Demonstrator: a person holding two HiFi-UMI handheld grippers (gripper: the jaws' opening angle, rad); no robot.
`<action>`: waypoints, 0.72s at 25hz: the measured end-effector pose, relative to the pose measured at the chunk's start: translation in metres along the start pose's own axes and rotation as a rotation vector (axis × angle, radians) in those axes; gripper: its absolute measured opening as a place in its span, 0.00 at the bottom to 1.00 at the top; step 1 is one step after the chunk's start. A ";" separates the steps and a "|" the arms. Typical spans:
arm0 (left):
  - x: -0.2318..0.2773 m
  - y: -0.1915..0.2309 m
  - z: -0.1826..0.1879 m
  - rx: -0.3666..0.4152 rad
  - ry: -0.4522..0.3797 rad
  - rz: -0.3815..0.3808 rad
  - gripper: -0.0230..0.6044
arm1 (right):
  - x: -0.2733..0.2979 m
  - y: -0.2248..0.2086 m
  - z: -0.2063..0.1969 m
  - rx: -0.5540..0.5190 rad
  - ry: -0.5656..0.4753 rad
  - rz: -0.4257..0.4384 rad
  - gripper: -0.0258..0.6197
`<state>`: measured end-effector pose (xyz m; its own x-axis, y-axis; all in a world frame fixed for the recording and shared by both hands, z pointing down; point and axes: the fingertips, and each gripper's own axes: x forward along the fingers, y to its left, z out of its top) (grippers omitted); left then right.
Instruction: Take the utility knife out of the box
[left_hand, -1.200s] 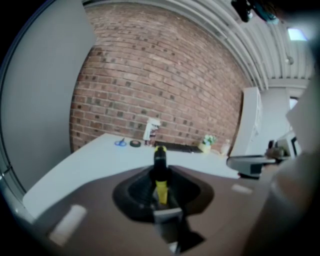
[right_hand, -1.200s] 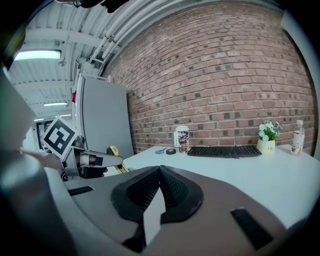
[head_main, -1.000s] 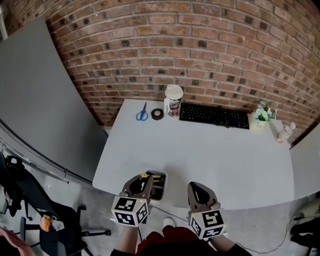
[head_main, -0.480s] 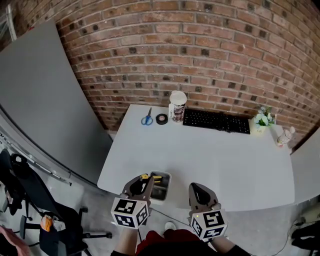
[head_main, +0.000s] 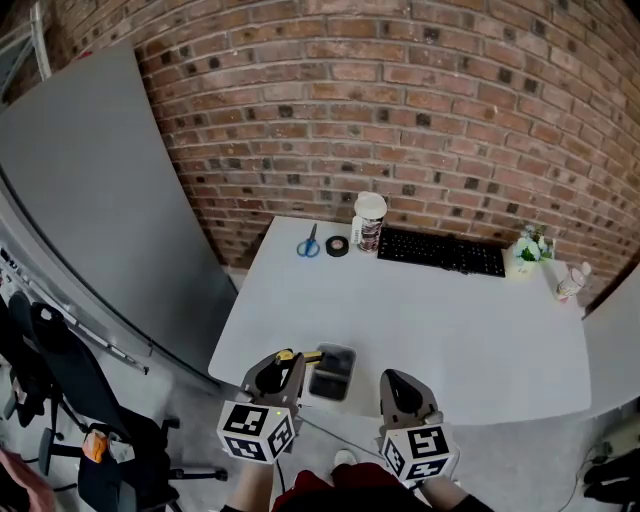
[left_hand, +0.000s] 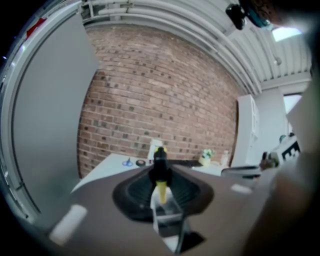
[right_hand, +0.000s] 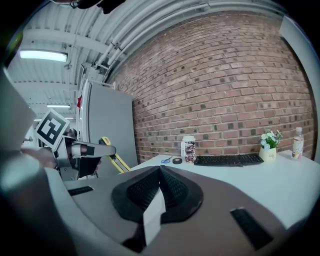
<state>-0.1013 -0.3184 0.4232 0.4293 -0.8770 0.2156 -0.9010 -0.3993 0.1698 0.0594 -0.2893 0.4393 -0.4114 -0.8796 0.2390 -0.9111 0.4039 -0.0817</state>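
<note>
The yellow and black utility knife (head_main: 297, 356) is held in my left gripper (head_main: 279, 373), whose jaws are shut on it, just left of the small dark box (head_main: 333, 372) at the near edge of the white table (head_main: 450, 330). In the left gripper view the knife (left_hand: 160, 172) stands between the pads and points toward the table. The right gripper view shows the left gripper (right_hand: 85, 150) at the left with the knife (right_hand: 114, 159) sticking out of it. My right gripper (head_main: 398, 388) is beside it, shut with nothing in it (right_hand: 160, 175).
At the back of the table lie blue scissors (head_main: 309, 245), a black tape roll (head_main: 337, 245), a white-lidded canister (head_main: 369, 220), a black keyboard (head_main: 440, 252), a small potted plant (head_main: 525, 252) and a bottle (head_main: 572, 282). An office chair (head_main: 60, 380) stands on the floor at the left.
The left gripper has risen with the knife, which now sits left of the box instead of over it. The right gripper has lifted slightly too. The table looks farther away.
</note>
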 end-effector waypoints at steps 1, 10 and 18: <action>-0.005 0.003 0.003 -0.004 -0.010 0.001 0.15 | 0.000 0.004 0.001 -0.001 -0.003 0.001 0.05; -0.052 0.030 0.019 0.021 -0.054 0.050 0.15 | -0.001 0.048 0.007 -0.014 -0.020 0.030 0.05; -0.101 0.061 0.019 0.016 -0.076 0.135 0.15 | 0.005 0.094 0.013 -0.050 -0.038 0.098 0.05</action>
<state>-0.2013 -0.2593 0.3932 0.2992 -0.9404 0.1614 -0.9512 -0.2805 0.1286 -0.0287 -0.2590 0.4200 -0.5002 -0.8435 0.1958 -0.8644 0.4999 -0.0544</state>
